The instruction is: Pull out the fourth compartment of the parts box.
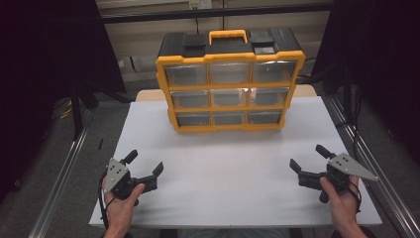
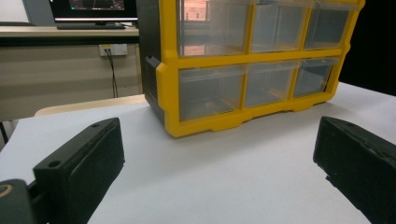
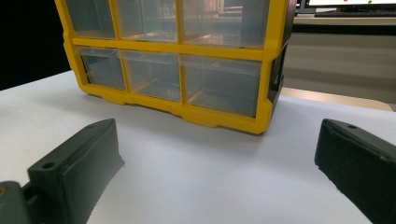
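Here the yellow-framed black plastic organiser cabinet (image 1: pixel 229 82), with its three rows of three clear drawers and a yellow carry handle on top, stands upright at twelve o'clock on the white table (image 1: pixel 223 173), toward the far edge. All the drawers look pushed in. The left gripper (image 1: pixel 144 164) rests low at about seven o'clock, held in the person's left hand (image 1: pixel 121 201), its black jaws spread wide with nothing between them. The right gripper (image 1: pixel 308 158) sits at about five o'clock in the right hand (image 1: pixel 341 196), jaws likewise parted and empty. Both point toward the cabinet and are well apart from it.
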